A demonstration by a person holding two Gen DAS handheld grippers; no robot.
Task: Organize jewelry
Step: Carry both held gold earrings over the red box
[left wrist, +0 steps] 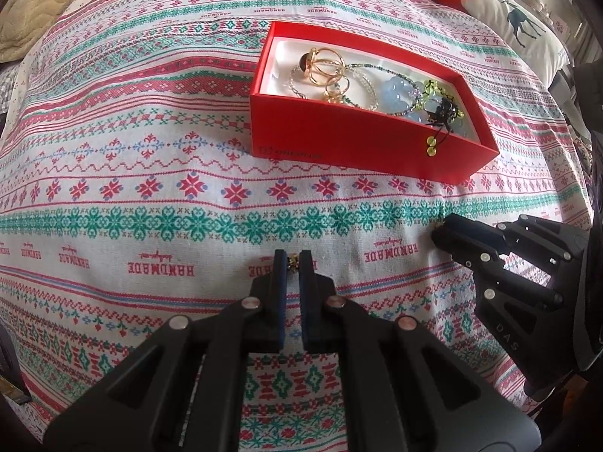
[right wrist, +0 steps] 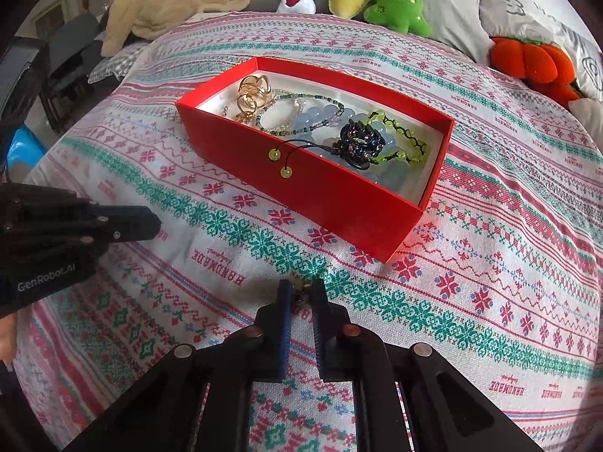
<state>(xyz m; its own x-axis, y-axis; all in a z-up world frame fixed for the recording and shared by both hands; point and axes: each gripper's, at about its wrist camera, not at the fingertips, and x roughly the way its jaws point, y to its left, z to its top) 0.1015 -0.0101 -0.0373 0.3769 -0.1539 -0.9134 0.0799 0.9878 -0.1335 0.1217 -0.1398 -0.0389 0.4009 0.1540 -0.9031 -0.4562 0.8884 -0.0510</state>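
Jewelry mostly lies in red box [right wrist: 312, 184]. Left gripper [left wrist: 293, 260] and right gripper [right wrist: 302, 292], both pinched narrow, each nip a small dark-gold piece at the cloth [left wrist: 150, 150]. Next, likely: lift, carry to box.

Lighting: soft, even daylight, bright across the bedspread [left wrist: 150, 158]. Shadows: faint, short beside the red box [right wrist: 331, 196]. Glare: small highlights on the claw rivets. Distortion: strong fisheye bowing, dark vignette at the corners. Focus: centre sharp; far pillows and edges slightly soft.
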